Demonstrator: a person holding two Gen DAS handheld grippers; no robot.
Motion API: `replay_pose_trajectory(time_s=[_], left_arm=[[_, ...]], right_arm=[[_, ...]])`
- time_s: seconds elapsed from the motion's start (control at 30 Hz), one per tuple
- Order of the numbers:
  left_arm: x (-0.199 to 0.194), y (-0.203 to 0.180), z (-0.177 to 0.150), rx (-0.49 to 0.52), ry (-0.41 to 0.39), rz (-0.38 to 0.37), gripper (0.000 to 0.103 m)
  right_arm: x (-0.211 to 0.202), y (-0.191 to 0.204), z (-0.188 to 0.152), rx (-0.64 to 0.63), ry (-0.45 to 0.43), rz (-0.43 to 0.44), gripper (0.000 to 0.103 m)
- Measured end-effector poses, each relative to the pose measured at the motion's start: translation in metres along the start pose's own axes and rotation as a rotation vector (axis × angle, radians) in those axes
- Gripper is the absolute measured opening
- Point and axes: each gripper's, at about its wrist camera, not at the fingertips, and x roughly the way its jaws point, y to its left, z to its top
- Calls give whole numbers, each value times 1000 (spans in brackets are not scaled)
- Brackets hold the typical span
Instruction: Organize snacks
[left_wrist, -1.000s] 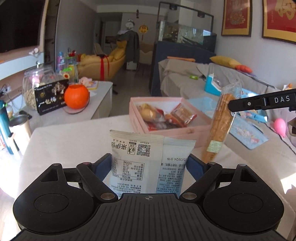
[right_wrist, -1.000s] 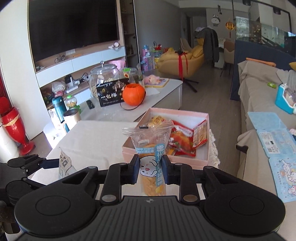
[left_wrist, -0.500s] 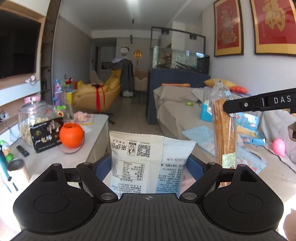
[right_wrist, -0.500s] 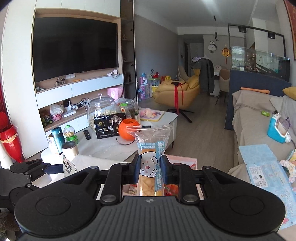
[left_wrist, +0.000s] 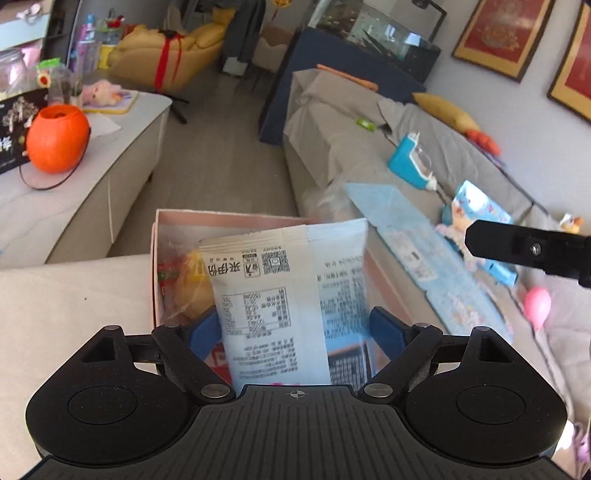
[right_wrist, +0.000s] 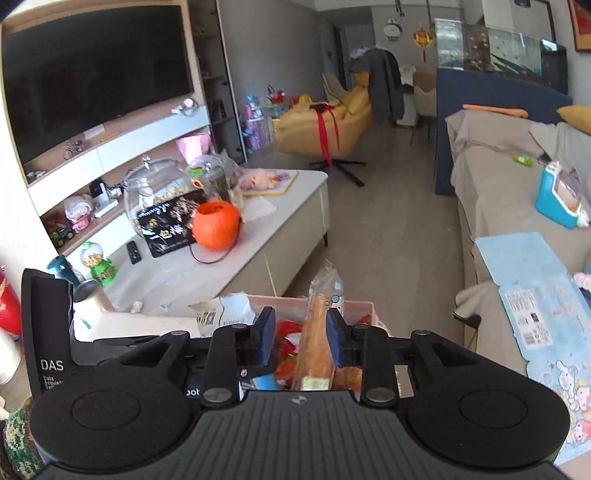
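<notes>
Snack packet (left_wrist: 280, 295) over pink box (left_wrist: 221, 218) rim — floor beyond.

the letters "das" are showing in white on the black body of the left gripper (right_wrist: 51, 365), with smaller lines beneath reading "data" and "acquisi…", the rest too small to read. a qr code and dense chinese print are facing the left wrist camera on the white snack packet (left_wrist: 280, 295), upside down and not legible. gold chinese characters are standing on the black box (right_wrist: 166, 229).
</notes>
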Motion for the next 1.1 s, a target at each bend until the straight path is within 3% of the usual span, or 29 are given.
replay_pose_trajectory(time_s=[0.13, 0.3, 0.43, 0.53, 0.57, 0.67, 0.7, 0.87, 1.1], left_arm=[[-1, -8, -15, 111, -26, 93, 78], [-48, -9, -25, 54, -174, 123, 77], [-87, -9, -48, 74, -187, 156, 77], [-115, -12, -83, 104, -170, 193, 77], [-123, -11, -96, 117, -159, 219, 77], [-145, -8, -141, 113, -128, 289, 77], [-150, -7, -154, 99, -122, 304, 77], [-156, -7, -199, 25, -116, 323, 77], [-142, -17, -212, 41, -114, 400, 77]], right_arm=[[21, -17, -26, 14, 45, 12, 30], [44, -30, -52, 80, 102, 37, 30], [55, -23, -75, 90, 134, 44, 30], [39, -13, -93, 106, 101, 61, 30], [28, -3, -98, 90, 81, 57, 36], [-4, 25, -120, 17, 32, 22, 80], [-11, 33, -130, 2, 23, 9, 84], [-25, 62, -188, -41, 111, 14, 84], [-17, 72, -230, -72, 168, -75, 86]])
